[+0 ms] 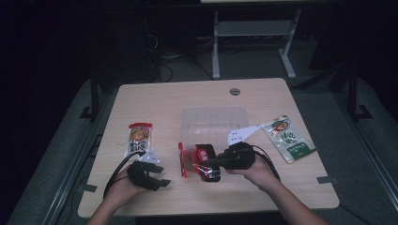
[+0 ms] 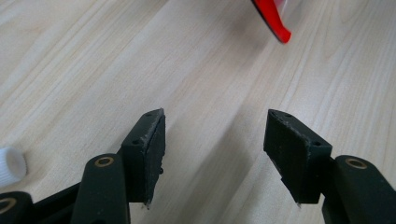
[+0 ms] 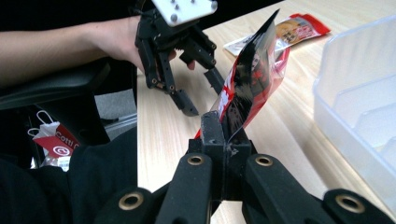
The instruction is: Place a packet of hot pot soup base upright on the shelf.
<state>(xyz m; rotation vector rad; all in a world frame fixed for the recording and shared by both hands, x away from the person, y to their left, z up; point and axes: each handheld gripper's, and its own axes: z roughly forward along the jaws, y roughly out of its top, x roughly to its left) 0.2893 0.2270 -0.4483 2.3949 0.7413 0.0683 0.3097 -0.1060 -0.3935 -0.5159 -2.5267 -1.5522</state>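
My right gripper [image 1: 212, 163] [image 3: 223, 135] is shut on the bottom edge of a red and black snack packet [image 1: 202, 160] [image 3: 252, 79]. The packet stands tilted up off the wooden table [image 1: 187, 98] in the right gripper view. To its left, near the front edge, my left gripper [image 1: 156, 180] [image 2: 215, 126] hangs just over the bare wood with its jaws apart and nothing between them. It also shows in the right gripper view as the left gripper [image 3: 196, 93] beyond the packet. A red edge of the packet [image 2: 273, 21] shows at the top of the left gripper view.
A clear plastic tray [image 1: 213, 123] [image 3: 359, 107] stands mid-table behind the packet. An orange-red snack packet [image 1: 140, 138] [image 3: 299, 25] lies at the left and a green one [image 1: 288, 138] at the right. A small white cap [image 2: 9, 165] lies by the left jaw.
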